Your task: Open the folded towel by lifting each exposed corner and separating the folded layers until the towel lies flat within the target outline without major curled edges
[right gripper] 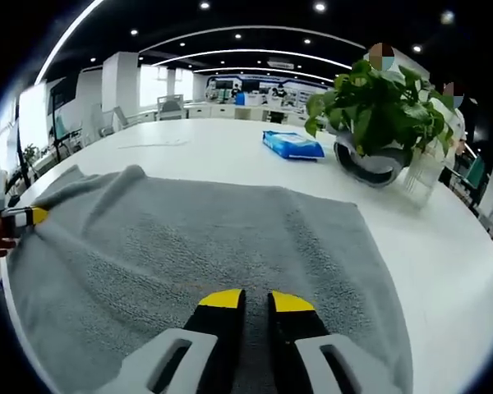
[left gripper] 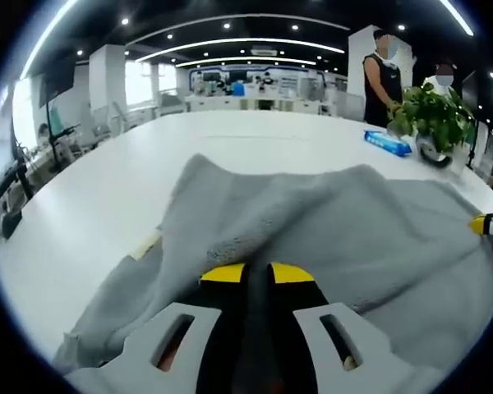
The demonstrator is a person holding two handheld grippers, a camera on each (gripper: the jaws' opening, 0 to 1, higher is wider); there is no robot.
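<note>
Left gripper view looks along my left gripper [left gripper: 258, 269], whose yellow-tipped jaws are drawn nearly together with a raised ridge of the grey towel [left gripper: 329, 238] bunched right at their tips; I judge they are pinching that fold, though the cloth hides the actual contact. From these jaws the towel runs away across the white tabletop [left gripper: 107, 189], still humped and wrinkled on this side, with a bit of yellow outline tape [left gripper: 145, 245] peeking out beside its near edge. In the right gripper view my right gripper [right gripper: 257, 302] sits over the towel's near edge, jaws close together with only a narrow gap, and I cannot tell whether any cloth is caught between them. From there the towel [right gripper: 214, 238] spreads out fairly flat, its long axis running crosswise to these jaws, toward the far edge that lies short of the blue packet [right gripper: 292, 145] and the potted plant [right gripper: 382, 111]. My left gripper [right gripper: 20, 217] shows at the towel's far-left corner, so that hand is the nearer one to the rumpled part. I reckon the coming move turns on drawing that raised fold outward, away from the towel's middle.
</note>
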